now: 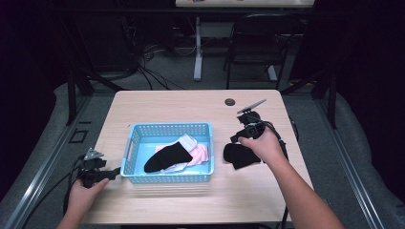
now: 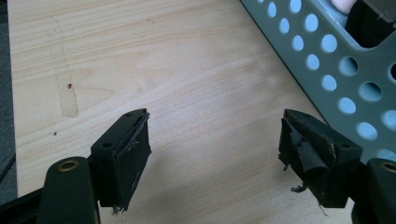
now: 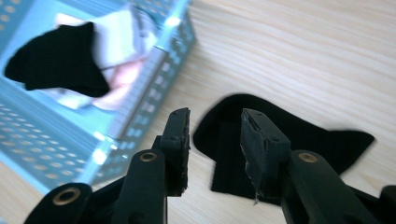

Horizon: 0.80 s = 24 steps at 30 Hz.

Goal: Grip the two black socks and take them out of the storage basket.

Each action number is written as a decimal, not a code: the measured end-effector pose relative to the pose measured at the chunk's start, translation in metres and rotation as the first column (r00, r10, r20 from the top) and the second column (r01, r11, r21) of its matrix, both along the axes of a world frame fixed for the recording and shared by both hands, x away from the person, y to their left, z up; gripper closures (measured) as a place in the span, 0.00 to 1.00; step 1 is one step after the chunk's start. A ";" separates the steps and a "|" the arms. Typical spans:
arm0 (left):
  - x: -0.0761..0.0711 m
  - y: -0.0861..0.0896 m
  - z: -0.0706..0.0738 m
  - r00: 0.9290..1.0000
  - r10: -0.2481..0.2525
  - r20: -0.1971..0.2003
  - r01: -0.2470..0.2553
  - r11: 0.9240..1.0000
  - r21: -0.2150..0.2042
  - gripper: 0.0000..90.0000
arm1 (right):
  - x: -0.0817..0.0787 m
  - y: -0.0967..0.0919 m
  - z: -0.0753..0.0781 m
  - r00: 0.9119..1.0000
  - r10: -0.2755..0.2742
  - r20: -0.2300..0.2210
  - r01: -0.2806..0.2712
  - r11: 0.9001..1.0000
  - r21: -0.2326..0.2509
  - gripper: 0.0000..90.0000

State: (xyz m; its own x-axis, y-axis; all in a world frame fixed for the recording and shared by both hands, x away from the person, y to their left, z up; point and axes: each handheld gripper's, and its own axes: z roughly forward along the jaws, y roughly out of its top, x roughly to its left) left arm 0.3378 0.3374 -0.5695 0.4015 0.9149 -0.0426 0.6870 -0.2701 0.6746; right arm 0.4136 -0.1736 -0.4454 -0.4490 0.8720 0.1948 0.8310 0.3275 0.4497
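Here we see the left claw [image 2: 215, 154] wide over bare worktop [image 2: 187, 70]; the right claw [image 3: 215, 140], narrower, hovers at, perhaps touching, a black sock [image 3: 299, 135] at the blue basket's [image 1: 167, 176] three o'clock.

Left hand-held gripper [image 2: 215, 154] low, jaws wide apart. Right hand-held gripper [image 3: 215, 140] angled down, jaws parted, nothing between.
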 end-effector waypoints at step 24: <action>0.000 0.003 0.002 1.000 0.007 0.012 -0.007 1.000 -0.012 0.27 | 0.022 0.128 -0.021 0.975 0.221 -0.025 -0.221 0.975 -0.018 0.71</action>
